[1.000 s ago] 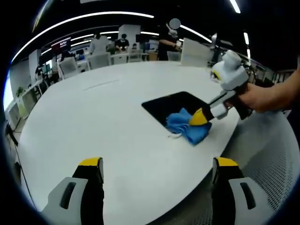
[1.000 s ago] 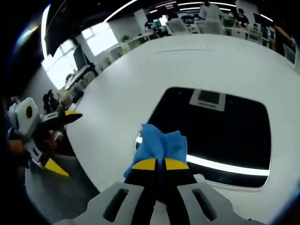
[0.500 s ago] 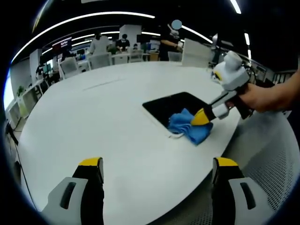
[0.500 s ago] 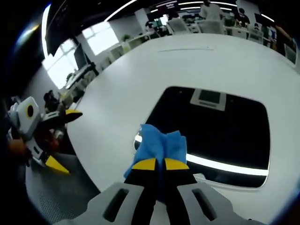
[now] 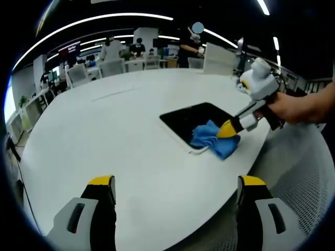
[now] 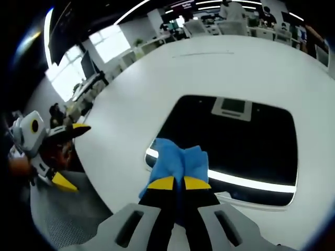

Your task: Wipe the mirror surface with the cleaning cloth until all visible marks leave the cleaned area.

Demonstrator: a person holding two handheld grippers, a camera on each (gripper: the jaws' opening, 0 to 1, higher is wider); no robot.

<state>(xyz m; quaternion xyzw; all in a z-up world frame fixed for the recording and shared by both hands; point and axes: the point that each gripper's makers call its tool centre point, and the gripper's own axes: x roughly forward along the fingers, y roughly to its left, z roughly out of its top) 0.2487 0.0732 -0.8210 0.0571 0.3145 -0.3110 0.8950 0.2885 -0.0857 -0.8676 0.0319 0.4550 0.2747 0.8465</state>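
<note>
Right gripper (image 6: 178, 183) clamped on the blue cleaning cloth (image 6: 177, 162), cloth pressed at the near edge of the mirror (image 6: 235, 144).

Mirror lies flat on the white table (image 6: 209, 68), dark surface reflecting a ceiling light strip; cloth bunches just ahead of the closed yellow tips, partly over the mirror's near corner. In the left gripper view the cloth (image 5: 214, 140) sits at the mirror (image 5: 191, 117) corner nearest the table edge. Left gripper (image 5: 175, 183) jaws wide apart, holding nothing, well back from the mirror.
</note>
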